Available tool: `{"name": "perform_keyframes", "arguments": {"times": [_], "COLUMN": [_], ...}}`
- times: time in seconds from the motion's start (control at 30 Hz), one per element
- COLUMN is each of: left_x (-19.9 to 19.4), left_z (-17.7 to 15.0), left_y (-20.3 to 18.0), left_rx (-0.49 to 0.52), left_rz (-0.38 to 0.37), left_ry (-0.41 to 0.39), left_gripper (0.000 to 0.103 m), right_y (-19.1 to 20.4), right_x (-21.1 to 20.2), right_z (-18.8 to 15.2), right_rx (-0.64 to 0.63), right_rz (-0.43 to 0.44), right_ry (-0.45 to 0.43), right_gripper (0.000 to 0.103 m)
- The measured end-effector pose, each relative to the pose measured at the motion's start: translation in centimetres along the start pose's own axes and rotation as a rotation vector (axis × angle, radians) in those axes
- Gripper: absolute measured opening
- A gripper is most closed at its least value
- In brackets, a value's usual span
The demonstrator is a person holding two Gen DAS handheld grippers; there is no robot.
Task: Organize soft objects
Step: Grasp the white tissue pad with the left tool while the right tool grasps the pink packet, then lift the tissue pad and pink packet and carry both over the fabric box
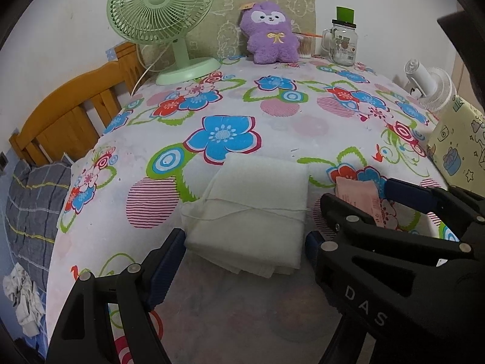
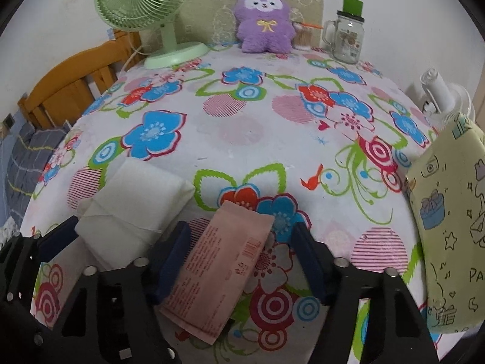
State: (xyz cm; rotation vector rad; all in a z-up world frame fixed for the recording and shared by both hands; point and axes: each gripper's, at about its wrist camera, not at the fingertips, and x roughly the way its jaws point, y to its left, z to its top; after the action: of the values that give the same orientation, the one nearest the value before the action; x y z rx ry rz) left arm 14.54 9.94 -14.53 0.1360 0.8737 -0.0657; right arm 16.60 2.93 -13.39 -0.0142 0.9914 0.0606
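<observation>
On the floral counter cloth (image 1: 272,127), near edge, two soft flat items are sitting side by side: white folded fabric bundle (image 1: 251,212), tied with a thin string, and pink flat packet (image 2: 218,276) just to its right. Left gripper (image 1: 245,251) is straddling the near end of the bundle, jaws wide apart, one blue pad at each side of it, nothing clamped yet; whether the pads are touching the fabric, can't tell. Right gripper (image 2: 242,261) is doing the same over the packet, jaws apart, left pad beside or touching the packet's long edge, right pad clear of it with cloth showing between.

Judged step: lining up a grasp on each item. To do it well, the left should be closing across the bundle's thick tied middle, not the loose layered hem at the front, which looks likely to slip or unfold. The packet is thin and lying flat, tilted diagonally to the jaws, so the right needs to be rotating to square up, or pinching one lifted edge.

Both grippers are held low, pointing forward along the counter toward the back wall, close together, left's right finger nearly beside the right gripper. Purple plush (image 1: 269,35), green fan (image 1: 163,15) and glass jar (image 1: 342,42) are standing well apart at the back.
</observation>
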Motion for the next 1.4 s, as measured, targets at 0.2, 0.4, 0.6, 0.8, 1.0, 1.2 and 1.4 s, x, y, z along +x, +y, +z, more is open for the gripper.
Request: {"name": "perform_keyframes", "arguments": {"times": [0.2,0.4,0.6,0.8,1.0,1.2,1.4], "left_x": [0.1,0.8,1.5,1.5,0.9,0.1,-1.5], "left_z": [0.4,1.2,1.8,1.9,1.8,1.5,1.2], "left_y": [-0.8,-1.1,-1.1,-1.2,-2.3,-2.9,-3.7], "left_rx": [0.021,0.009,-0.011,-0.008,0.021,0.014,0.011], "left_rz": [0.006,-0.011,-0.024,-0.08,-0.109,-0.113,-0.102], "left_ry": [0.006,0.009,0.004,-0.004,-0.005,-0.001,-0.021], "left_gripper": [0.083,0.084,0.084,0.068,0.034,0.025,0.025], "right_y": [-0.5,-1.3,-2.0,-2.1,-2.1,-2.4,-3.0], "right_x": [-0.1,-0.3,-0.1,0.1,-0.2,-1.1,-2.7], "right_z": [0.2,0.6,1.2,1.4,1.2,0.7,0.1], "right_rx": [-0.034,-0.049,-0.034,-0.031,-0.029,-0.027,-0.021], "right_rz": [0.013,0.008,0.017,0.026,0.035,0.044,0.051], "right_ry": [-0.014,-0.034,-0.036,-0.038,-0.035,-0.042,-0.065], "right_gripper": [0.045,0.042,0.041,0.041,0.042,0.042,0.042]}}
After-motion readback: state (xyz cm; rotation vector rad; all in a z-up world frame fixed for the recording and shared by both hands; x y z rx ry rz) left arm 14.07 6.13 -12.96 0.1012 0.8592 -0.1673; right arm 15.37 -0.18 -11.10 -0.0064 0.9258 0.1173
